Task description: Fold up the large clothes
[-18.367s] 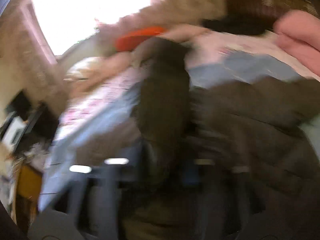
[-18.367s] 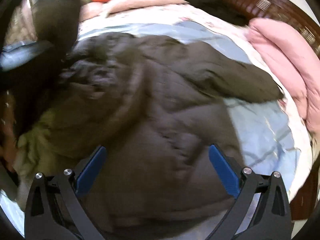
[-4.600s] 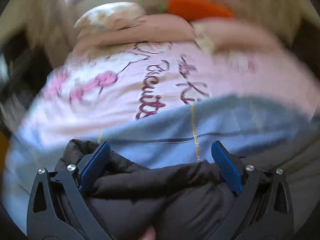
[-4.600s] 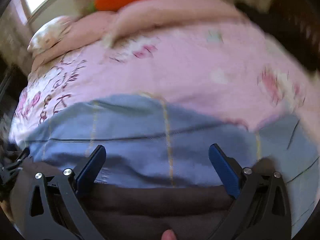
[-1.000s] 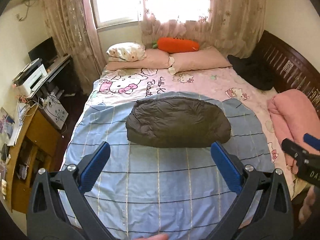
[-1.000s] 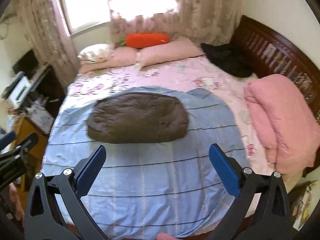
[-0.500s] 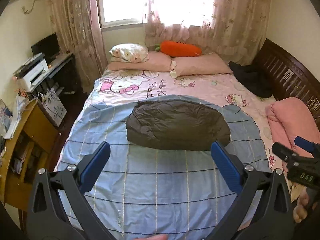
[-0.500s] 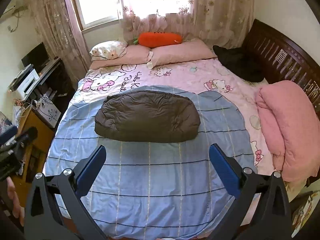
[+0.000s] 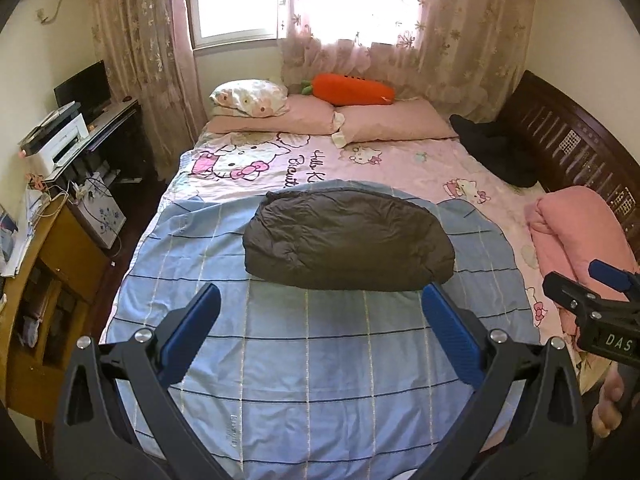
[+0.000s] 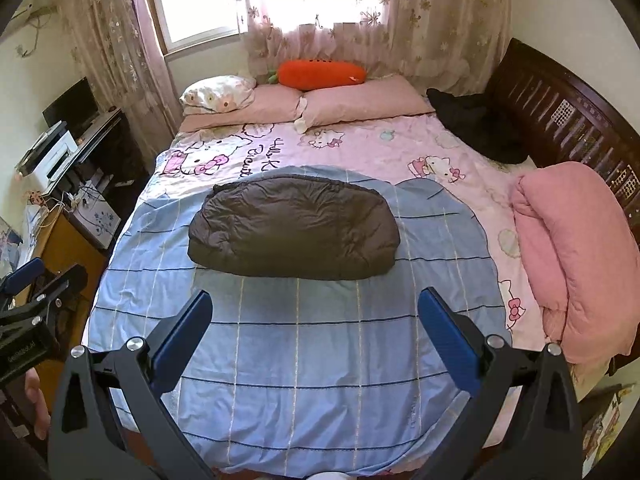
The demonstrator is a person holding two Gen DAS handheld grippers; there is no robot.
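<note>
A dark brown padded jacket [image 9: 347,241] lies folded into a compact bundle on the blue checked sheet [image 9: 320,360], mid-bed; it also shows in the right wrist view [image 10: 294,237]. My left gripper [image 9: 320,312] is open and empty, held back from the bed's foot, well short of the jacket. My right gripper [image 10: 316,312] is open and empty, likewise back from the jacket. The right gripper shows at the right edge of the left wrist view [image 9: 600,312]; the left gripper shows at the left edge of the right wrist view [image 10: 32,300].
A folded pink quilt [image 10: 576,256] lies on the bed's right side by the dark wooden bed frame [image 10: 560,112]. A black garment [image 10: 476,128], pink pillows [image 10: 360,104] and an orange carrot cushion [image 10: 320,74] are at the head. A desk with a printer [image 9: 56,144] stands left.
Both grippers have drawn back and risen a little from the bed over the last second, so the view tilts up. The folded jacket has not moved.
</note>
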